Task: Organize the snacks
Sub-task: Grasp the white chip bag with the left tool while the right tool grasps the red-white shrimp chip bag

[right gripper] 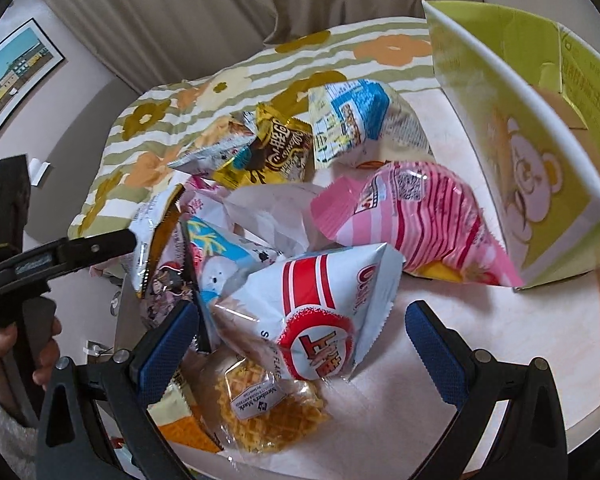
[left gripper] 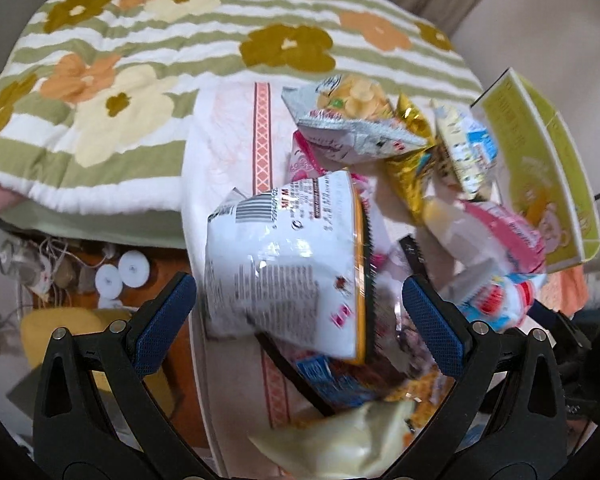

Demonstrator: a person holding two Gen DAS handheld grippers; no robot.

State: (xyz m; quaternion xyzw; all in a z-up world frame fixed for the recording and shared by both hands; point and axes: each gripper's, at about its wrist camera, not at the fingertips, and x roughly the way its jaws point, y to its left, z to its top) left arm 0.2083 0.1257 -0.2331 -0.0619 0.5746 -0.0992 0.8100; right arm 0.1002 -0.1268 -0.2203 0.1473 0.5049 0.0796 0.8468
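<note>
The left gripper [left gripper: 298, 320] stood spread around the upright white foil snack bag with a barcode [left gripper: 288, 264] near the tabletop's [right gripper: 440, 368] left edge. Rightward, the right gripper [right gripper: 302, 342], also spread, faced the red-and-white striped bag [right gripper: 320, 312], its length running toward the open yellow-green cardboard box [right gripper: 540, 168] at the right edge.

Glossy plastic snack bags [right gripper: 324, 304] are catching light; green box [right gripper: 540, 152] is looking matt cardboard; blanket [left gripper: 140, 60] showing fuzzy cloth.

floral blanket [left gripper: 172, 52], framed picture [right gripper: 16, 76], beige curtain [right gripper: 228, 0]
</note>
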